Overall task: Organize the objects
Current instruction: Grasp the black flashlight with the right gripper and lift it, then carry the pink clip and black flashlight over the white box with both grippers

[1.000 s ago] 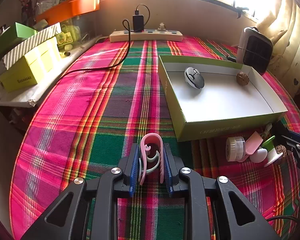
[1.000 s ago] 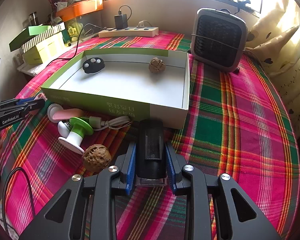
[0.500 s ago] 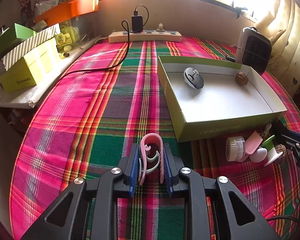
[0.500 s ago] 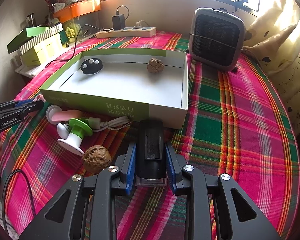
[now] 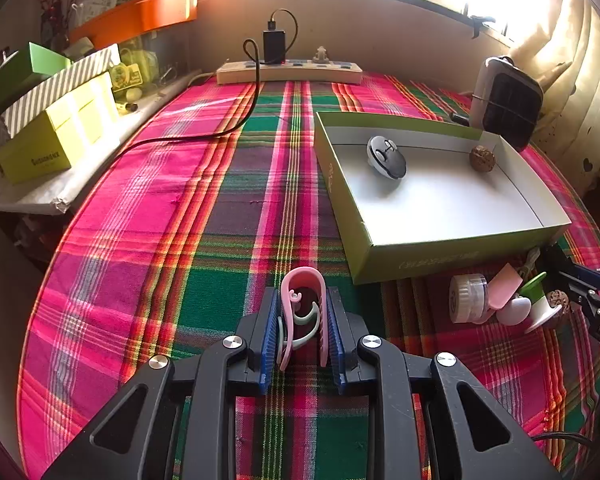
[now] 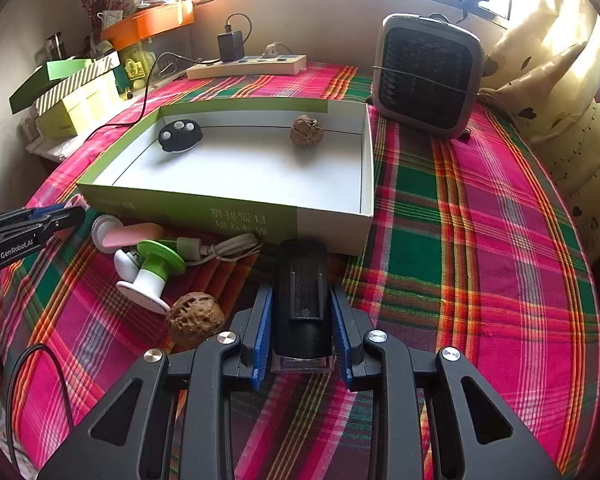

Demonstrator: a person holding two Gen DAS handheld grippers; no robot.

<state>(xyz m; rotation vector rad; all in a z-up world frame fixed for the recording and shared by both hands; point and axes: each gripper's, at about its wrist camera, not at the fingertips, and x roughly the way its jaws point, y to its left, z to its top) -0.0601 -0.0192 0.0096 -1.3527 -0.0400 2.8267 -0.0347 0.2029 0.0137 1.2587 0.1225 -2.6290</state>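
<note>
Nearest the left wrist camera, the left gripper [image 5: 302, 320] is pinching a pink curved plastic clip [image 5: 303, 288] with a pale green hook tucked inside it, the jaws pressing on its two flat sides and its rounded loop pointing forward past the fingertips. In the right wrist view, the right gripper [image 6: 302, 320] is likewise clamping a black rectangular plastic device [image 6: 303, 300], whose long axis is running straight ahead along the fingers. Both held things are hovering above the pink-and-green plaid tabletop [image 5: 180, 220]. Just beyond the black device, the open green cardboard box with a white inside [image 6: 188, 210] is lying with its near wall directly in front of the right jaws, so the right hand seems the nearer of the two; for the left jaws the box is sitting ahead and to the right. Between the grippers, beside the box's near wall, a loose cluster is waiting: a brown wrinkled walnut [image 6: 195, 319], a green-and-white spool-shaped piece [image 6: 152, 276], a pink-and-white handheld piece [image 6: 120, 234] and a small clear round jar [image 5: 469, 298]. Inside the box, a dark oval remote with pale buttons [image 6: 179, 135] and a second brown walnut [image 6: 307, 131] are already resting near the far wall. The next move probably calls for lifting each held thing over the near wall.
</note>
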